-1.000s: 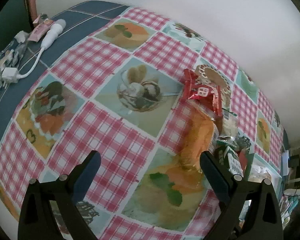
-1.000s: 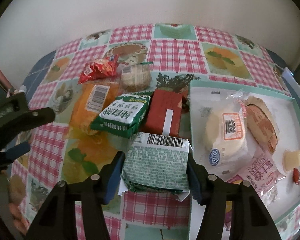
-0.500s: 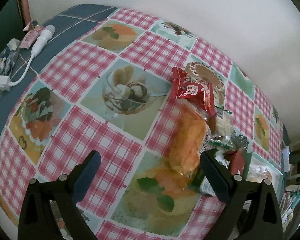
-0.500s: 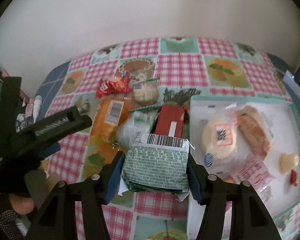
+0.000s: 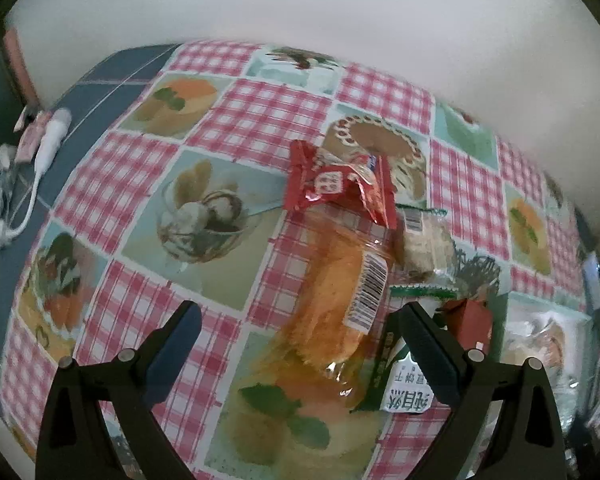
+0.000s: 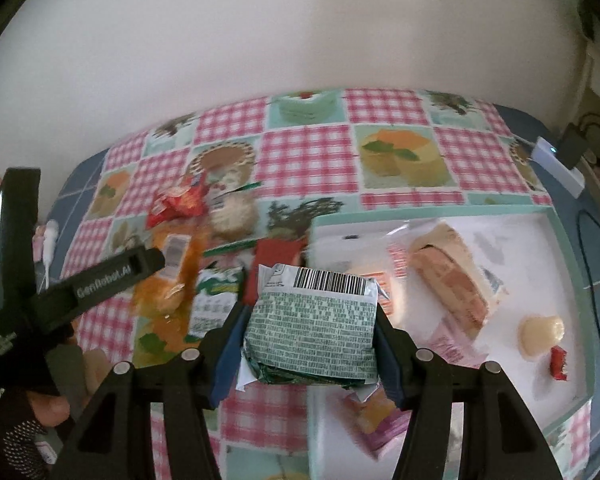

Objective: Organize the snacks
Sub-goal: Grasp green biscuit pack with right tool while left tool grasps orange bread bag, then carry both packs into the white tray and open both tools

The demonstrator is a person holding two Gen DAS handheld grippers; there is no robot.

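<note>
Plain white wall behind; bench (image 6: 308, 160) covered in a pink-gingham cloth with printed dessert panels.

Right gripper (image 6: 306, 336): jaws partly apart, clamped on a green-and-white printed foil snack packet (image 6: 312, 328) with a barcode strip along its far edge; packet held clear of the bench, over the near left edge of the tray.

Left gripper (image 5: 296, 344): jaws wide apart, nothing between the pads; hovers above the loose pile. A gloved hand (image 6: 24, 424) carries it, seen in the right wrist view.

Loose pile on the cloth, left of the tray: long clear-wrapped orange bread pack (image 5: 336, 292); crinkled red foil sachet (image 5: 336, 184) at its far end; small pale round cake in clear wrap (image 5: 424, 244); green-and-white packet (image 5: 404, 384) beside the left gripper's right finger; red carton (image 5: 470, 320).

White rectangular tray with mint-green rim (image 6: 568, 264): wrapped layered sandwich cake (image 6: 452, 276), small pale jelly cup (image 6: 540, 334), pink wrappers.

White charger cable (image 5: 40, 164) at the bench's far left edge.
</note>
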